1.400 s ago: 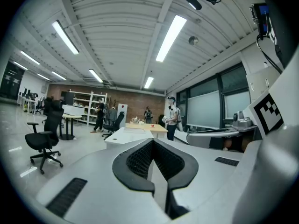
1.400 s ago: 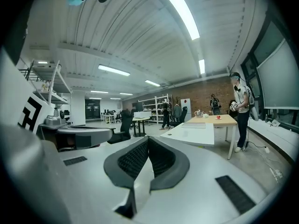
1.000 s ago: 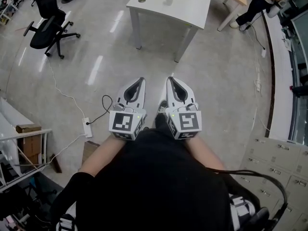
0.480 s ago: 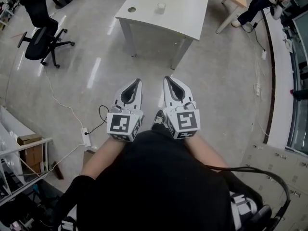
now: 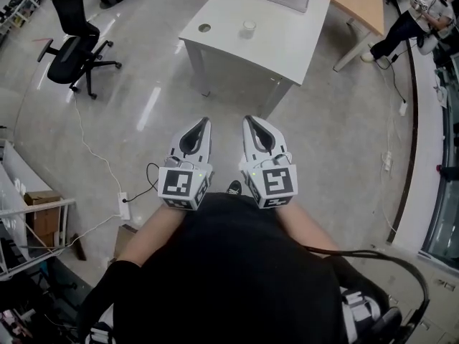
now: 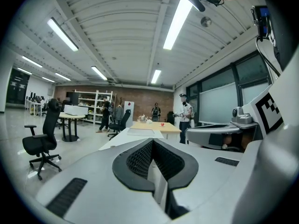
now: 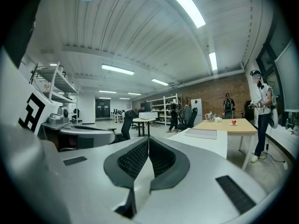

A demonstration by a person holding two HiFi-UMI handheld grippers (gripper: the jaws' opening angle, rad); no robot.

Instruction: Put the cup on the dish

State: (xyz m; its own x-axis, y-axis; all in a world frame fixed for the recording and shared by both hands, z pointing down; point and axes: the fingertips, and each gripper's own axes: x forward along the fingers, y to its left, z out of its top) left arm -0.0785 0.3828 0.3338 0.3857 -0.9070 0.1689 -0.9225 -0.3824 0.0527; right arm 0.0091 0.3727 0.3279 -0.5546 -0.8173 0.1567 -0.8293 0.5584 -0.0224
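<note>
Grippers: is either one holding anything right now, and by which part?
Nothing is held. The left gripper and the right gripper both have their fingers shut together, empty. The cup stands untouched on the white table ahead.

Glossy grey floor (image 5: 323,120), white table (image 5: 287,41), black office chair (image 5: 75,45) — brick back wall (image 7: 212,97)
</note>
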